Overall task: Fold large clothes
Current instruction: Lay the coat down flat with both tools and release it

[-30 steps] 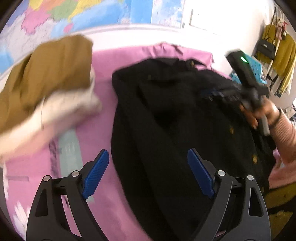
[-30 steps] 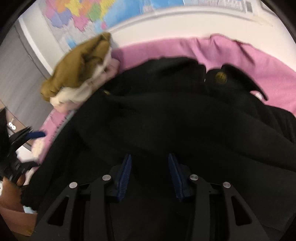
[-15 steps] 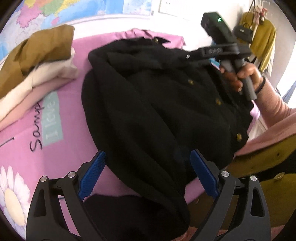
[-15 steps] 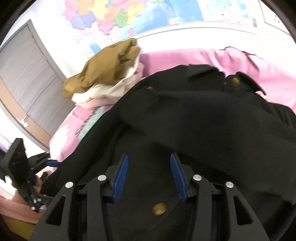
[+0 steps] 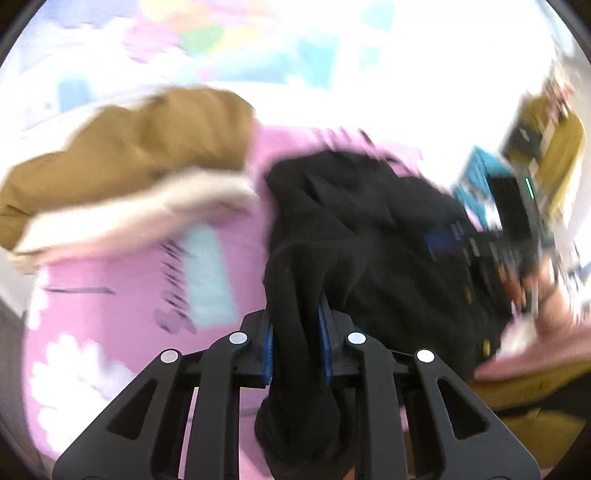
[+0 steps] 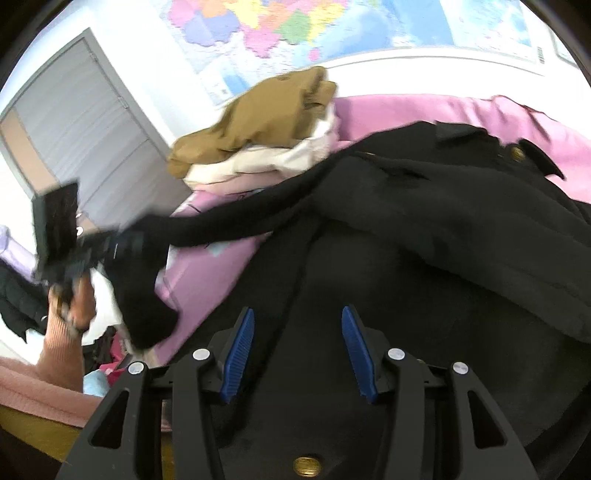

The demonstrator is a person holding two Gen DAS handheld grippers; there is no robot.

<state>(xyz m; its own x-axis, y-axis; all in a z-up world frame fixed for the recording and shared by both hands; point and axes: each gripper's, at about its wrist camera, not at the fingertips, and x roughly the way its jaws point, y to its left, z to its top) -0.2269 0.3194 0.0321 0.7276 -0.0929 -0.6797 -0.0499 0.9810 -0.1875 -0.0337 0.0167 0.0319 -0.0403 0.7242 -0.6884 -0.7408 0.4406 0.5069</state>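
A large black coat with brass buttons lies spread on the pink bed sheet. My left gripper is shut on a black sleeve of the coat; the sleeve end hangs between its blue pads. In the right wrist view the left gripper holds that sleeve stretched out to the left, off the bed. My right gripper is open, its blue pads just above the coat's front, with nothing between them. The left wrist view is blurred.
A pile of folded clothes, brown on top and cream below, sits at the back left of the bed. A wall map hangs behind. A grey door is at left. Yellow garments hang at right.
My left gripper has shut on the coat's sleeve and pulled it out to the left, away from the body of the coat. My right gripper has opened wider over the coat.
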